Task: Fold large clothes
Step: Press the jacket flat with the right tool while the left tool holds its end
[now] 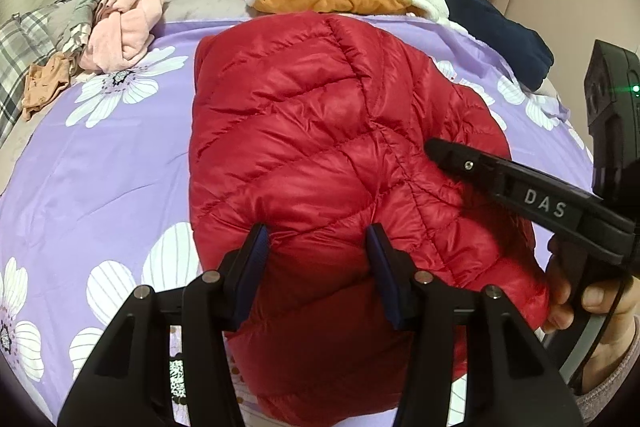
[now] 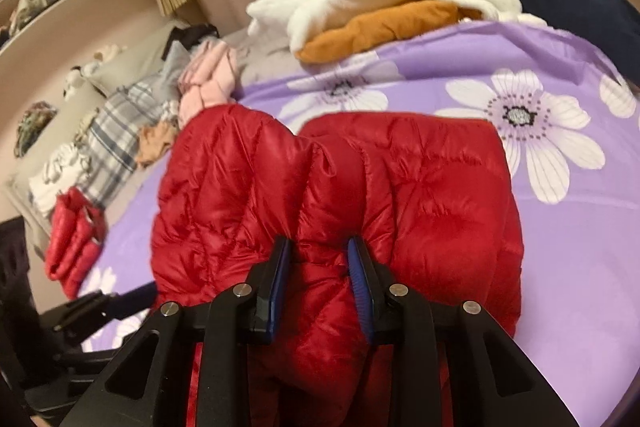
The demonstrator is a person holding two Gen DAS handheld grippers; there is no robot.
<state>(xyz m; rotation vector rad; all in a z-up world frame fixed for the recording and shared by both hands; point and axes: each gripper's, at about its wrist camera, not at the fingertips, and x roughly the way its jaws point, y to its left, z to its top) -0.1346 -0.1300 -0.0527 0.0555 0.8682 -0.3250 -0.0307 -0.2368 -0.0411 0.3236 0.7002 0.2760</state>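
Both the left claw (image 1: 318, 247) and the right claw (image 2: 318, 259) are gripping bunched folds of the red jacket (image 1: 320, 131), lying mid-frame on the purple flowered bed (image 1: 100, 179).

A bed under a lilac sheet printed with white daisies (image 1: 100, 163) carries a red quilted puffer jacket (image 1: 320, 131), crumpled pink garment (image 1: 124, 35), folded orange cloth (image 1: 332, 1), and navy garment (image 1: 500, 31).
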